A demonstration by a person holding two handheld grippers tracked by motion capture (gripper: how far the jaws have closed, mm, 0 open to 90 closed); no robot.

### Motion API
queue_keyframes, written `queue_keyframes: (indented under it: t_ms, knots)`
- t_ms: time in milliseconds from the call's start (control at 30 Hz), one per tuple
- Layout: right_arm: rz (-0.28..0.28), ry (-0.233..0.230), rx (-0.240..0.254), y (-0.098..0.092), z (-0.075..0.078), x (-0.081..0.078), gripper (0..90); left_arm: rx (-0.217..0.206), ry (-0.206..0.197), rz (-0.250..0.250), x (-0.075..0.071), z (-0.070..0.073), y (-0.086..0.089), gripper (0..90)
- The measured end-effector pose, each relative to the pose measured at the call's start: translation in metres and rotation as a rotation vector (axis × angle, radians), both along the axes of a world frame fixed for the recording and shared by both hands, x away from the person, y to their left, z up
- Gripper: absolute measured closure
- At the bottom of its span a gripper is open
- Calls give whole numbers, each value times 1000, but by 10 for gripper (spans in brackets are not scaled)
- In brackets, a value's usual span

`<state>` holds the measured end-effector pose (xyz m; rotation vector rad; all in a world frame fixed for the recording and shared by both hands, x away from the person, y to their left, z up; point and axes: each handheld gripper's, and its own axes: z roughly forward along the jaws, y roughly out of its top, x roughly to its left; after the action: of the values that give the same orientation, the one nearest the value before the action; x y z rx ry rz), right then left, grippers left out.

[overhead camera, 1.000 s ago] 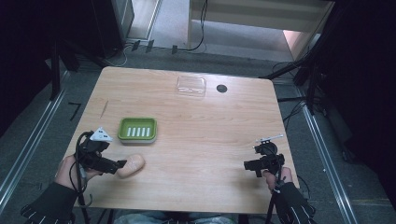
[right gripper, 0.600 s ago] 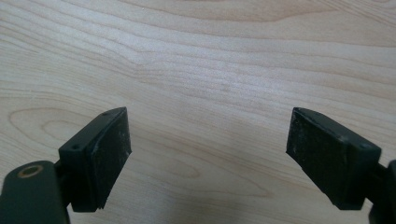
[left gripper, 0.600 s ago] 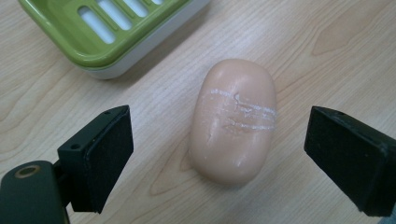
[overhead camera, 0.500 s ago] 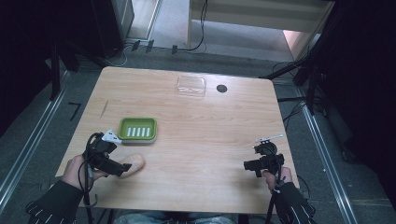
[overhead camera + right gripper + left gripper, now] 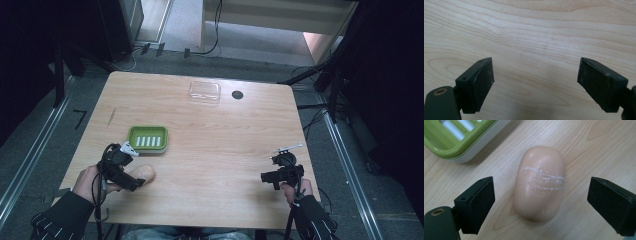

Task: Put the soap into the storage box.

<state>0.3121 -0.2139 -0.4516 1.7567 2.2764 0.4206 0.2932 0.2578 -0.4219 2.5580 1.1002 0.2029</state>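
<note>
No readable writing or brand on the soap (image 5: 540, 182), only whitish scrape marks across its top. It lies on the wooden table (image 5: 225, 150) near the front-left edge, just beside the green soap dish (image 5: 147, 138), not touching it. Left gripper (image 5: 134, 181) has shifted toward the soap since the earlier frame; jaws stand wide apart on either side of it, pads clear of it. Right gripper (image 5: 267, 177) unchanged, jaws apart over bare wood. Clear plastic lid (image 5: 204, 92) and black disc (image 5: 237, 94) at far edge. Grey floor, cables, dark surroundings.
</note>
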Motion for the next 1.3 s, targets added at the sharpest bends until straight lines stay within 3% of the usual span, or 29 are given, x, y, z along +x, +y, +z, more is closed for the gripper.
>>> queue_keyframes:
  t_ms: [900, 1200, 1300]
  knots:
    - [3, 4, -5, 0, -1, 0, 144, 102, 64, -73, 12, -17, -18, 121]
    - [-2, 3, -6, 0, -1, 0, 144, 115, 67, -87, 13, -20, -21, 158]
    - [1, 2, -7, 0, -1, 1, 144, 115, 72, -95, 13, -20, -21, 216]
